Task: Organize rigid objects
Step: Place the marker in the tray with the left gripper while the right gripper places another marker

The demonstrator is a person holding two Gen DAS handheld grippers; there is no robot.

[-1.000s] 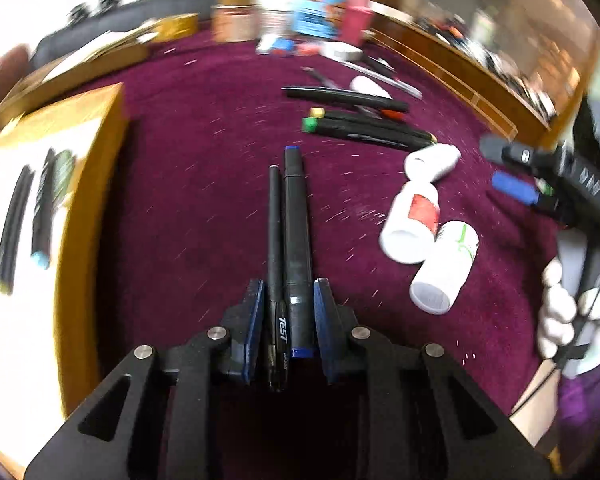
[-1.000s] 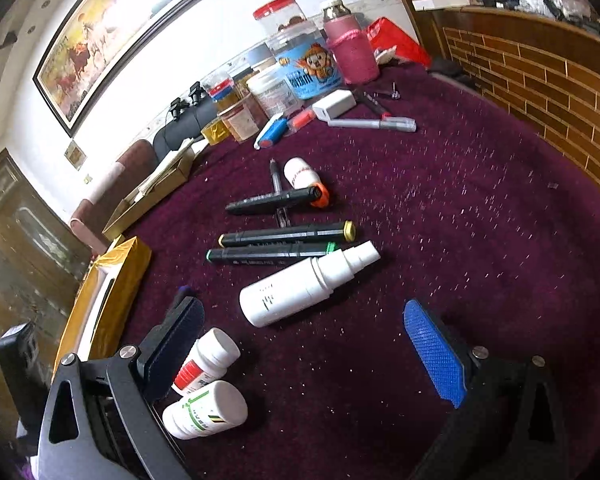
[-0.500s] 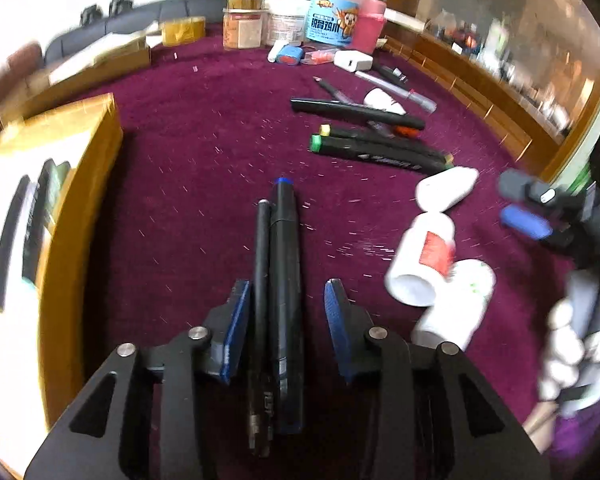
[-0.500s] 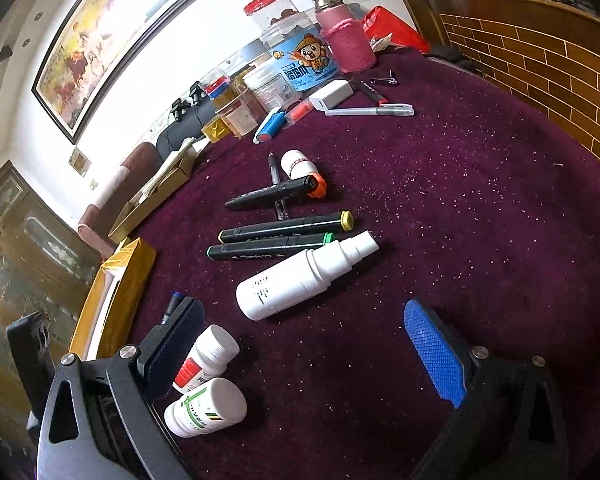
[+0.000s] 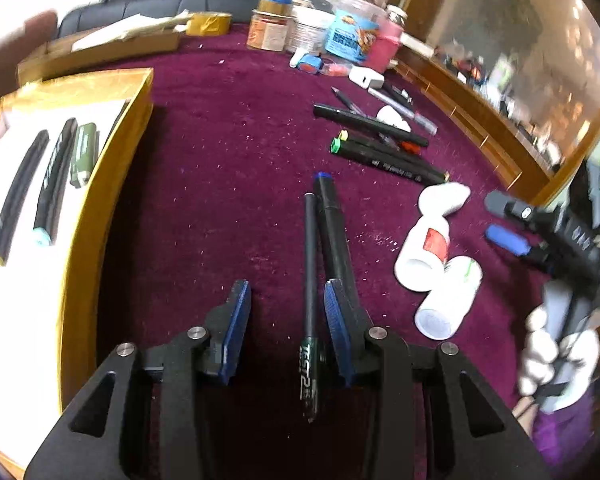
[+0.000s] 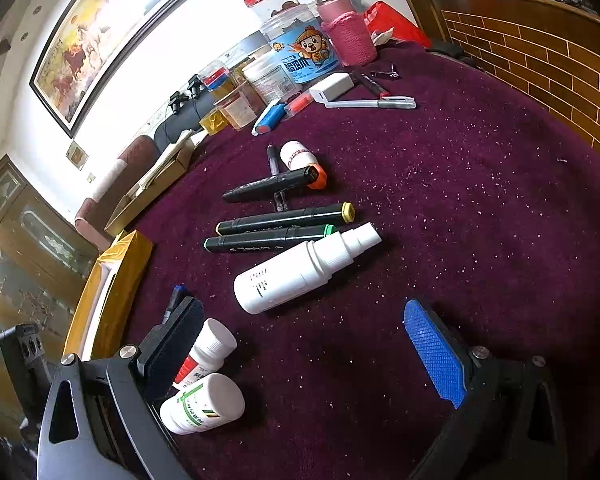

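My left gripper (image 5: 286,308) stands open over the purple cloth. A thin black pen (image 5: 310,272) lies on the cloth between its jaws, close to the right finger. A thicker black marker with a blue cap (image 5: 332,232) lies beside the pen, and its near end passes behind that finger. Neither pad presses on them. To the left, the gold box (image 5: 100,208) holds two black markers (image 5: 54,184) and a green one (image 5: 82,152). My right gripper (image 6: 300,332) is wide open with nothing between its jaws, and two white pill bottles (image 6: 208,352) lie against its left finger.
A white spray bottle (image 6: 304,268), a yellow-capped marker (image 6: 284,218) and a green-capped one (image 6: 268,236) lie mid-cloth. Jars (image 6: 300,52), a white charger (image 6: 332,86) and pens crowd the far edge. A gloved hand (image 5: 556,344) holds the right gripper (image 5: 504,220).
The left gripper let go of the pen and the blue-capped marker and shifted left, so both now lie by its right finger. The right gripper has kept still.
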